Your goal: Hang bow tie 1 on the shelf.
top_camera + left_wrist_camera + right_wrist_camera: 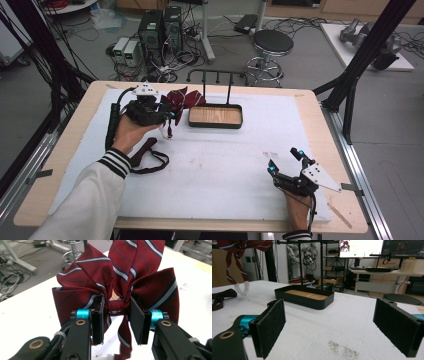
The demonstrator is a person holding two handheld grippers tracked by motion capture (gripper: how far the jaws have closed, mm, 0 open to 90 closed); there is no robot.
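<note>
The left gripper (116, 315) pinched the bow tie (117, 277) at its knot, pads closed on the fabric, holding it above the mat (225, 165) just left of the tray (215, 116). The bow looked light, soft and floppy, its strap dangling; the tight knot seemed the firmest place to hold. The right gripper (285, 161) rested well apart near the mat's corner, jaws wide and empty.

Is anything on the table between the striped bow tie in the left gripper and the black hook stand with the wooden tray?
Nothing visible. The left gripper is shut on the bow tie's knot, held above the table just left of the stand. The dark strap lies nearer the person, off that path.
</note>
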